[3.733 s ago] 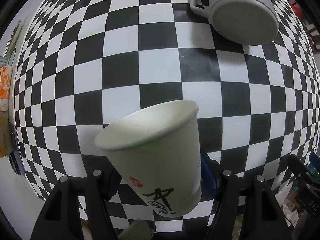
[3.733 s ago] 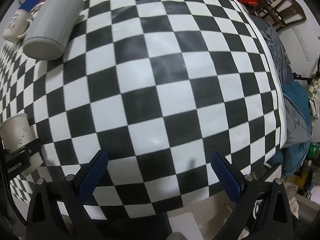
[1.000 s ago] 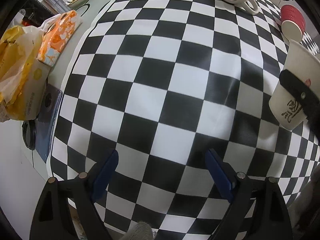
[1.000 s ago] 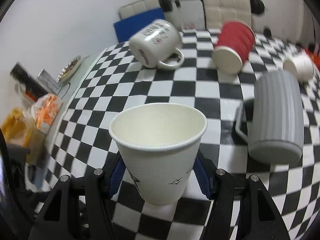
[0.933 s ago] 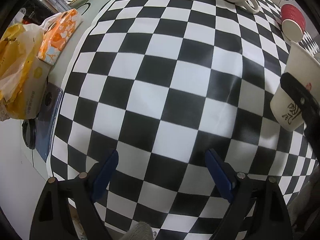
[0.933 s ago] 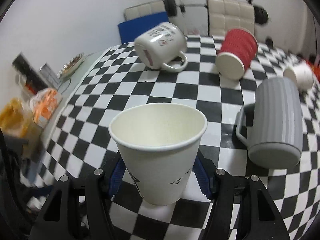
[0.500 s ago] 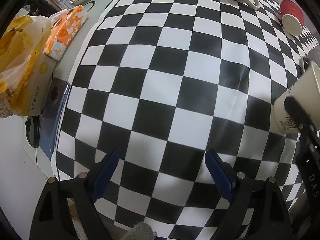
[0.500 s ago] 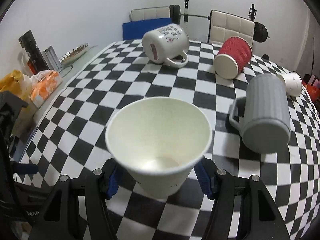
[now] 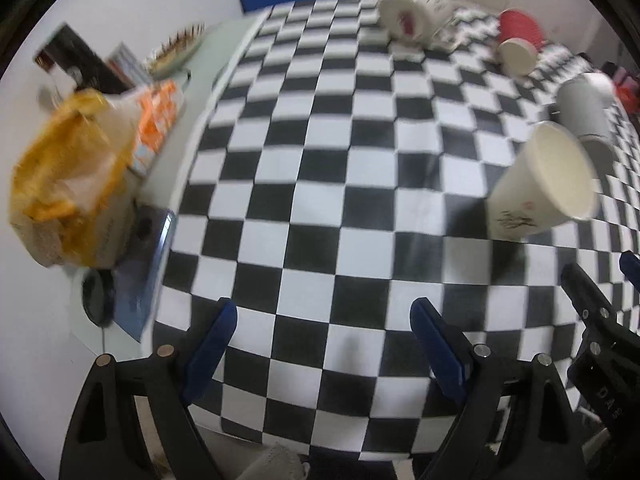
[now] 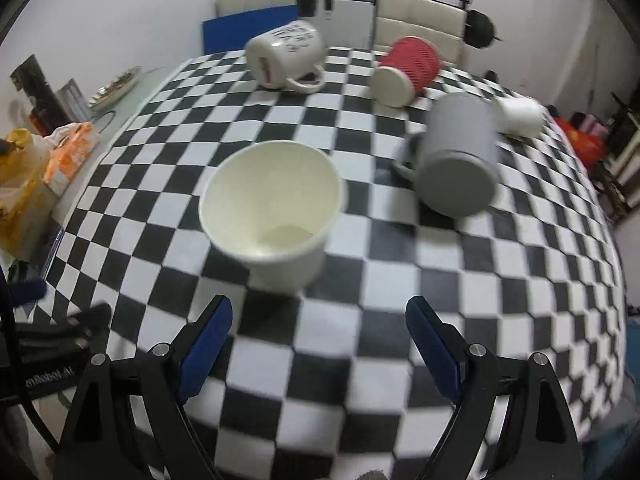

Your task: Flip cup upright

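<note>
A white paper cup (image 10: pixel 276 216) stands upright, mouth up, on the checkered tablecloth (image 10: pixel 460 280). It also shows at the right of the left wrist view (image 9: pixel 544 184). My right gripper (image 10: pixel 316 336) is open and empty, just behind the cup and apart from it. My left gripper (image 9: pixel 324 340) is open and empty over the cloth, left of the cup. The right gripper's body shows at the lower right of the left wrist view (image 9: pixel 600 328).
A white mug (image 10: pixel 286 56), a red paper cup (image 10: pixel 408 68), a grey mug (image 10: pixel 460 160) and a small white cup (image 10: pixel 520 116) lie on their sides behind. Yellow and orange bags (image 9: pixel 80 168) and a phone (image 9: pixel 144 272) sit off the cloth's left edge.
My right gripper has opened, let go of the paper cup and drawn back; the cup now stands on the cloth. My left gripper has tilted up and pulled back.
</note>
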### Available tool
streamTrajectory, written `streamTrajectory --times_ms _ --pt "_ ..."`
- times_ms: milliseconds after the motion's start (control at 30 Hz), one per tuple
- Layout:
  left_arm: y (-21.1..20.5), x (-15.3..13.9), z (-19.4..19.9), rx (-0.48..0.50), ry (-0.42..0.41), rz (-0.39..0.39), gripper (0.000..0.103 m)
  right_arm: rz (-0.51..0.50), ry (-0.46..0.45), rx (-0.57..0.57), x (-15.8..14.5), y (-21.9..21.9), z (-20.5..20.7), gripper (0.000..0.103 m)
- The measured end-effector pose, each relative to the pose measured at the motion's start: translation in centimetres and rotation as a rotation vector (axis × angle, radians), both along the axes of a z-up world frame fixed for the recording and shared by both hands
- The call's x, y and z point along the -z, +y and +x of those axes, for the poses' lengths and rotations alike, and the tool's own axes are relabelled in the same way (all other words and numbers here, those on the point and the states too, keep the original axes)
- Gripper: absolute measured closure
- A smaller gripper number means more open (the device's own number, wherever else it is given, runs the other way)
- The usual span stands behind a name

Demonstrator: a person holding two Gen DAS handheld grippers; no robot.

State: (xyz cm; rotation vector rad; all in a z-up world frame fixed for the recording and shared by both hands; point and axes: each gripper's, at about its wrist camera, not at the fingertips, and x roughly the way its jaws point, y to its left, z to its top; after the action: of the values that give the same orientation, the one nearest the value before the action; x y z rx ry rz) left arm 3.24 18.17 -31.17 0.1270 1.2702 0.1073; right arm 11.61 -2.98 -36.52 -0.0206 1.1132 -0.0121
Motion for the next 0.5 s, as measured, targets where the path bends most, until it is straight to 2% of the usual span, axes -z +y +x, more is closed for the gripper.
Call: streamTrajectory --times_ms 100,300,500 --pt "-2.3 -3.2 -1.2 0.018 -0.059 -0.007 0.001 -0.021 -0.012 0.061 -2.6 -1.0 -1.8 0.013" --pt "-5.5 -10.3 -4.0 0.014 -0.207 -0.033 0.001 -0.042 -0.085 0.107 -9.1 -2.5 -5.1 0.012" --pt "-6.6 -14.4 -6.5 -0.023 -0.288 -0.060 0.001 -0.058 -0.138 0.102 -14.4 -3.6 -9.3 0.011"
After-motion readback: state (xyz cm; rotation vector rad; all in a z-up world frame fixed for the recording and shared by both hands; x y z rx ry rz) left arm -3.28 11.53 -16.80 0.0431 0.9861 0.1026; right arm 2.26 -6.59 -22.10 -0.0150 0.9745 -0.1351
